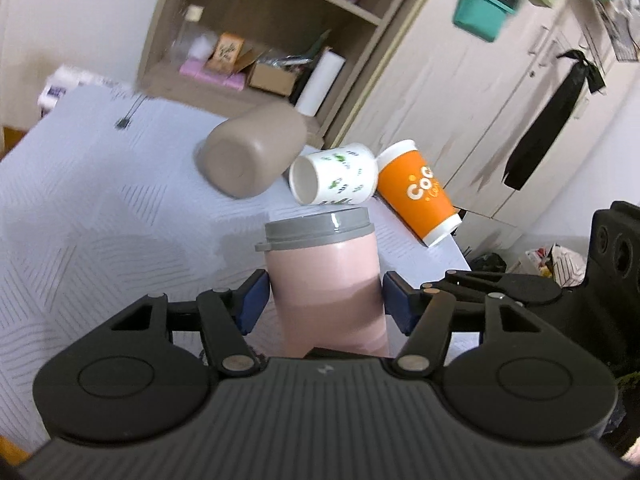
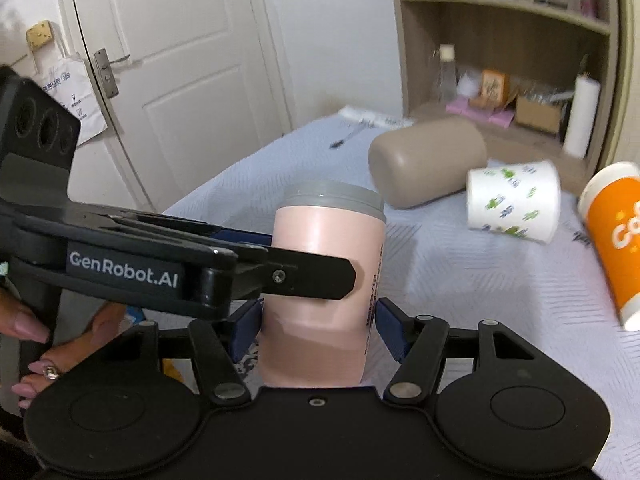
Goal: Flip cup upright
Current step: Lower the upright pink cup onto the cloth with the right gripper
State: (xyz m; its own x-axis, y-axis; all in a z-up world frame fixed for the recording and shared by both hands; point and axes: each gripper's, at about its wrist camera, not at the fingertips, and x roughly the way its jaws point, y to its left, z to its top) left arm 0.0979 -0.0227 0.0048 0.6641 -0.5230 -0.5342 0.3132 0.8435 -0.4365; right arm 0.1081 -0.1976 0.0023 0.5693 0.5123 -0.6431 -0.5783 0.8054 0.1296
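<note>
A pink cup with a grey lid (image 1: 324,276) (image 2: 326,280) sits between the fingers of both grippers, lid pointing away from the cameras. My left gripper (image 1: 325,300) has its blue pads against the cup's sides. My right gripper (image 2: 316,324) also has its pads at the cup's sides, lower on the body. The left gripper's finger (image 2: 304,278) crosses the cup in the right wrist view. Whether the cup rests on the bed is hidden.
On the pale blue bedspread (image 1: 100,220) lie a beige cup (image 1: 252,152) (image 2: 428,160) on its side, a white leaf-print paper cup (image 1: 334,174) (image 2: 514,200) on its side, and an orange paper cup (image 1: 418,194) (image 2: 616,240), tilted, mouth down. A wooden shelf (image 1: 280,40) and wardrobe stand behind.
</note>
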